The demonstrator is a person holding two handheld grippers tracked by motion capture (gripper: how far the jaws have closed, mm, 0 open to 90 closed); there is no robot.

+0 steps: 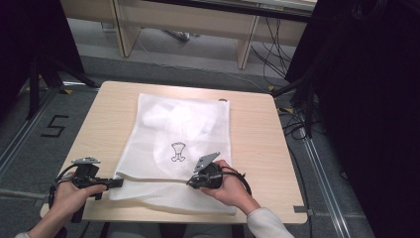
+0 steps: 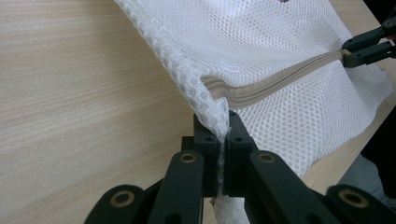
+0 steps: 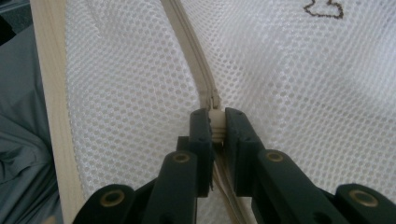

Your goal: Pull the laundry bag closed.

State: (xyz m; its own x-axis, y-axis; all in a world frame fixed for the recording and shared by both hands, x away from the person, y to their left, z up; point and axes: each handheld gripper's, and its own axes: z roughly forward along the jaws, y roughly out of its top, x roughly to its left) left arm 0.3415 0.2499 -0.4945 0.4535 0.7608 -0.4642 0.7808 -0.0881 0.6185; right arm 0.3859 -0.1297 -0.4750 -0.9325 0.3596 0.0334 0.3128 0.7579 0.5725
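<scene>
On the pale wood table point(image 1: 257, 134), both grippers pinch a white mesh bag point(image 1: 183, 124): left gripper point(image 2: 223, 135) its corner, right gripper point(image 3: 215, 126) its zipper pull point(image 3: 215, 122).

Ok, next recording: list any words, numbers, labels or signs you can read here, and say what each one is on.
"5": a dark numeral on the grey floor left of the table.
Dark outline emblem on the white mesh bag: a small drawn figure with no letters.
Small tab at the bag's far right corner: too small to read.
No other text is legible.
</scene>
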